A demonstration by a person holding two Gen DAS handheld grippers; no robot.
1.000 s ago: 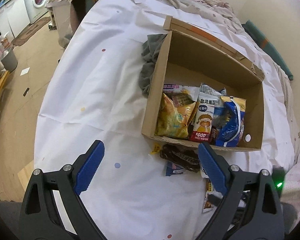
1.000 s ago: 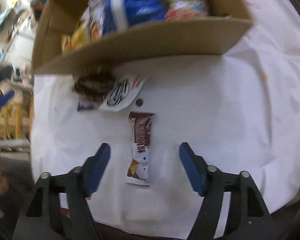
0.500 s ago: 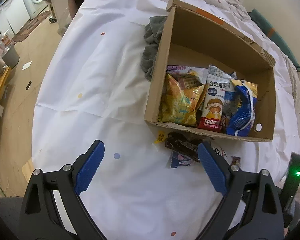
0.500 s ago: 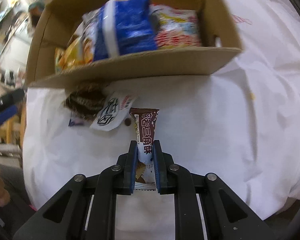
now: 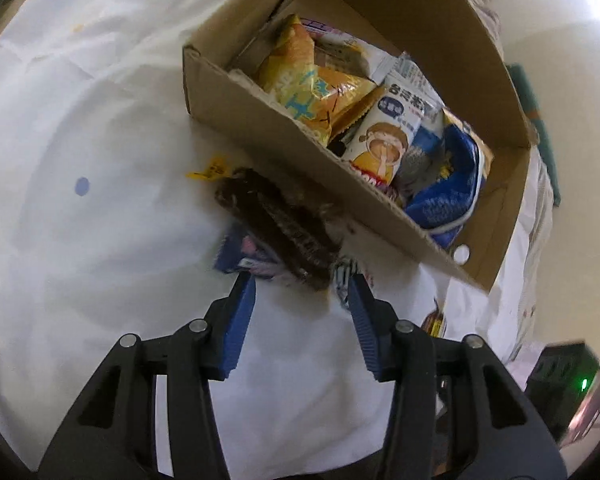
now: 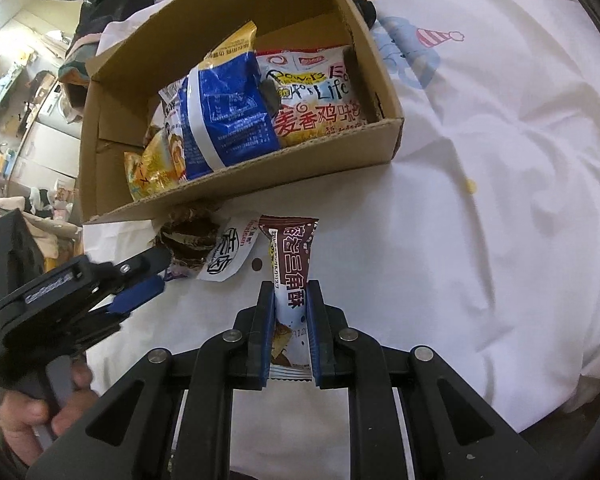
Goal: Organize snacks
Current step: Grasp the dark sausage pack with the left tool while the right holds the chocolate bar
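Note:
A cardboard box (image 5: 260, 96) (image 6: 260, 172) on the white sheet holds several snack bags, among them a yellow bag (image 5: 312, 88) and a blue bag (image 6: 224, 108). My right gripper (image 6: 290, 292) is shut on a brown wafer bar packet (image 6: 292, 256) and holds it in front of the box. My left gripper (image 5: 300, 284) (image 6: 140, 276) is open, its jaws on either side of the near end of a dark brown snack pack (image 5: 276, 224) (image 6: 188, 240) beside the box's front wall. A blue packet (image 5: 240, 256) and a white packet (image 6: 230, 258) lie under and next to it.
A small yellow wrapper (image 5: 210, 170) lies on the sheet left of the dark pack. The sheet (image 6: 480, 220) is rumpled to the right. A room with cabinets and clutter (image 6: 16, 112) lies beyond the bed's left edge.
My right gripper has lifted the brown wafer bar off the sheet toward the box. My left gripper has come down and forward around the dark brown pack and narrowed.

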